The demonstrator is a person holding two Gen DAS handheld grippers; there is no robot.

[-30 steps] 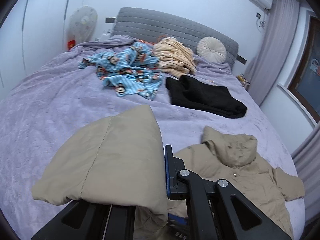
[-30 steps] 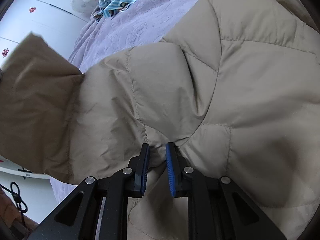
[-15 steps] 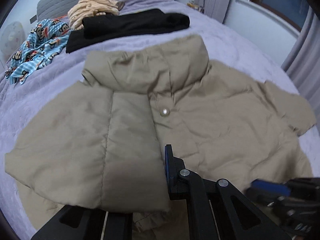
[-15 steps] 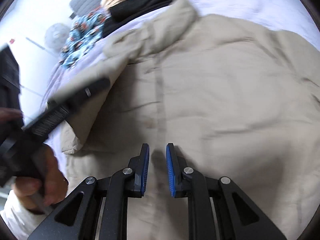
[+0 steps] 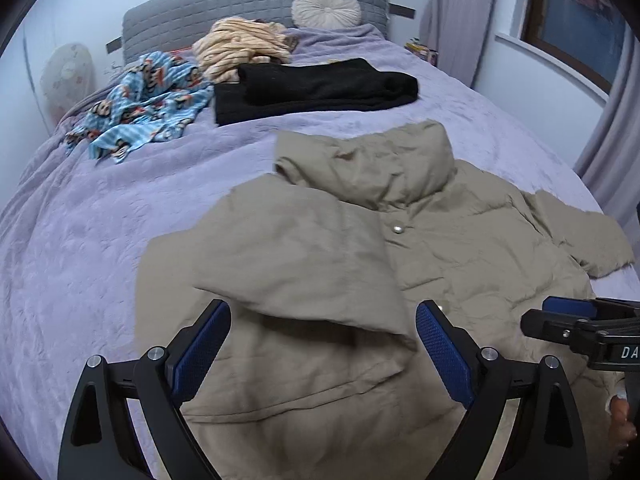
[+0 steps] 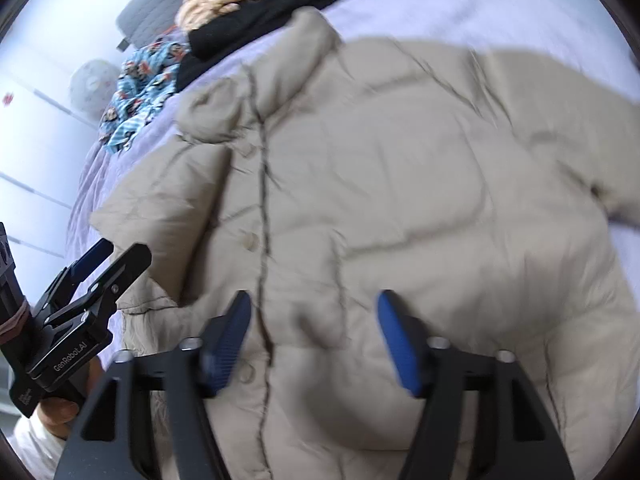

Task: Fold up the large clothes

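A beige puffer jacket (image 5: 400,248) lies front up on the purple bed (image 5: 100,216), collar toward the headboard. Its left sleeve (image 5: 288,256) is folded over the chest; the other sleeve (image 5: 592,236) sticks out to the right. My left gripper (image 5: 322,340) is open and empty just above the folded sleeve. My right gripper (image 6: 314,330) is open and empty over the jacket's (image 6: 400,184) lower front, by the snap placket. The right gripper also shows at the right edge of the left wrist view (image 5: 580,320), and the left one shows in the right wrist view (image 6: 96,264).
A folded black garment (image 5: 320,84), a blue cartoon-print cloth (image 5: 140,104) and a striped peach garment (image 5: 240,48) lie near the grey headboard (image 5: 240,0). A round cushion (image 5: 326,10) sits there too. Curtains and a window are at the right.
The left gripper carried the sleeve across the jacket's chest and let it go, opening wide. The right gripper released the jacket and opened too.
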